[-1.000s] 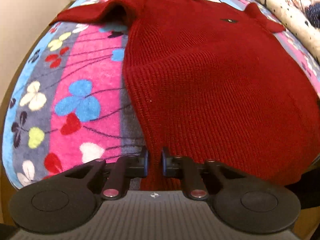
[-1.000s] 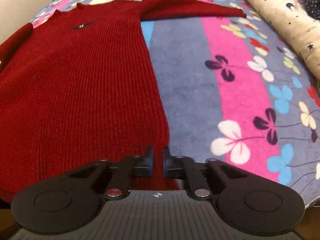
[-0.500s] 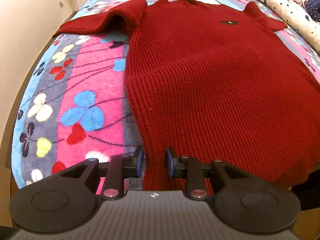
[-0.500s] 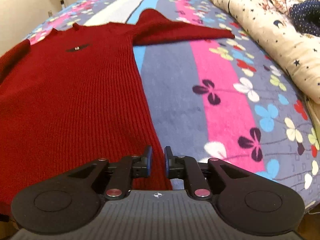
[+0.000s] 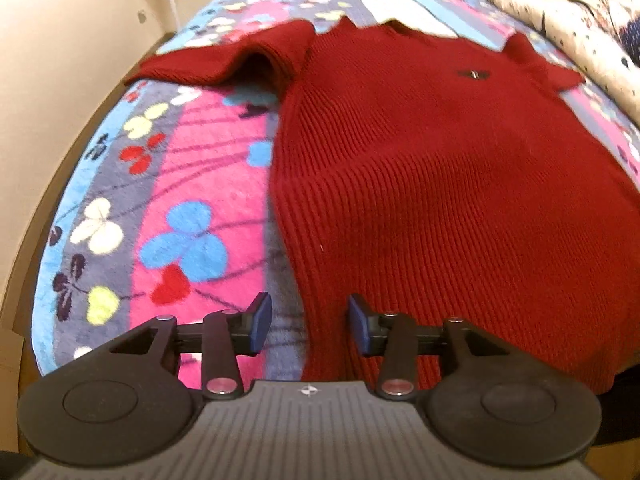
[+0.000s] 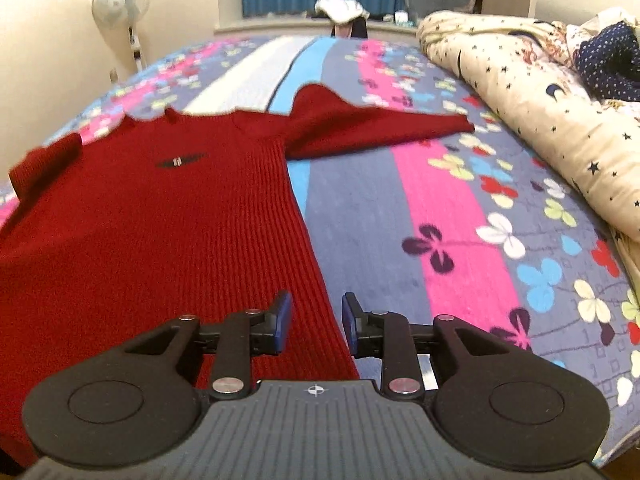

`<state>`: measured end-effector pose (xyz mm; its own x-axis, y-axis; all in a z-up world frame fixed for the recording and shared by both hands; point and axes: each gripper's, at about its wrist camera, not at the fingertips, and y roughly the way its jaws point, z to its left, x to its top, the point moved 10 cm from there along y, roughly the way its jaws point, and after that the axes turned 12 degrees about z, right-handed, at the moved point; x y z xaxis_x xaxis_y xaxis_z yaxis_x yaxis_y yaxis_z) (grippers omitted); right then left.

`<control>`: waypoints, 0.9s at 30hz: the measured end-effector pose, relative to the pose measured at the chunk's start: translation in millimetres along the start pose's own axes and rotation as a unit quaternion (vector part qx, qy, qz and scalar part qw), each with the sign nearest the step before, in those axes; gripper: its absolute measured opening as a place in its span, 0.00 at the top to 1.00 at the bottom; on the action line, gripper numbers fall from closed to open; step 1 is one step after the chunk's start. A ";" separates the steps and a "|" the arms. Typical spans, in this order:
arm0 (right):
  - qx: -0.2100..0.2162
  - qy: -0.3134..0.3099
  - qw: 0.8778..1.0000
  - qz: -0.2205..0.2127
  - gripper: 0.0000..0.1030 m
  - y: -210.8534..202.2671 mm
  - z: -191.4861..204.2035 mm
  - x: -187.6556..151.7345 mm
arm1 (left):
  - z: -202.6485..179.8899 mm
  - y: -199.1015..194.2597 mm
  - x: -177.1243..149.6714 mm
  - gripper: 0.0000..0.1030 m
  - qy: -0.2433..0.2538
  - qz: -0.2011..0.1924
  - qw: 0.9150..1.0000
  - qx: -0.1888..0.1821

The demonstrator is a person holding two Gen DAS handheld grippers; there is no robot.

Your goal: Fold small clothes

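Note:
A red knit sweater lies spread flat on the flowered blanket, chest badge up, a sleeve out to each side. My left gripper hovers over the sweater's left bottom corner; its jaws are opening, and the sweater's edge runs through the gap with the pads off it. In the right wrist view the same sweater fills the left half. My right gripper sits over the right bottom corner, jaws opening too, the hem edge between them and not pinched.
The flowered blanket covers the bed. A cream star-print quilt with a dark dotted garment lies along the right side. A fan and a window sill stand beyond the bed. The bed's left edge runs close to a wall.
Both grippers went from shut on the sweater's bottom corners to apart, letting the hem go. The right gripper has tilted up, so the far wall and fan now show.

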<state>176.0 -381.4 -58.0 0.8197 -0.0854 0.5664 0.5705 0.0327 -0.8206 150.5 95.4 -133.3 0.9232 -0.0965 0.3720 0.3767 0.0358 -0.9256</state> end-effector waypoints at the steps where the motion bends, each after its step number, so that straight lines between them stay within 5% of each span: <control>1: 0.000 0.000 1.000 -0.010 0.72 -2.5 2.2 3.5 | 1.3 -2.3 2.4 0.55 -0.005 -0.007 1.000 -0.001; 10: 0.022 0.005 0.995 -0.101 0.72 -27.6 29.0 35.1 | 16.7 -41.6 41.2 0.39 -0.065 -0.111 0.992 -0.012; 18: 0.056 -0.007 0.992 -0.109 0.72 -26.8 60.9 49.8 | 36.1 -91.6 115.9 0.23 -0.079 -0.214 0.973 0.029; 22: 0.058 -0.005 0.991 -0.117 0.66 -25.5 70.2 58.7 | 42.1 -94.4 163.4 0.21 -0.065 -0.214 0.974 0.041; 27: 0.071 0.007 0.991 -0.117 0.63 -18.4 80.2 70.3 | 57.8 -55.6 219.6 0.20 -0.078 -0.168 0.980 0.078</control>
<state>227.3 -308.2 3.0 0.6643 -0.1201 0.7378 0.7468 0.1498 -0.6480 336.7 129.7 3.9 0.7415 0.0243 0.6705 0.6562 0.1816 -0.7324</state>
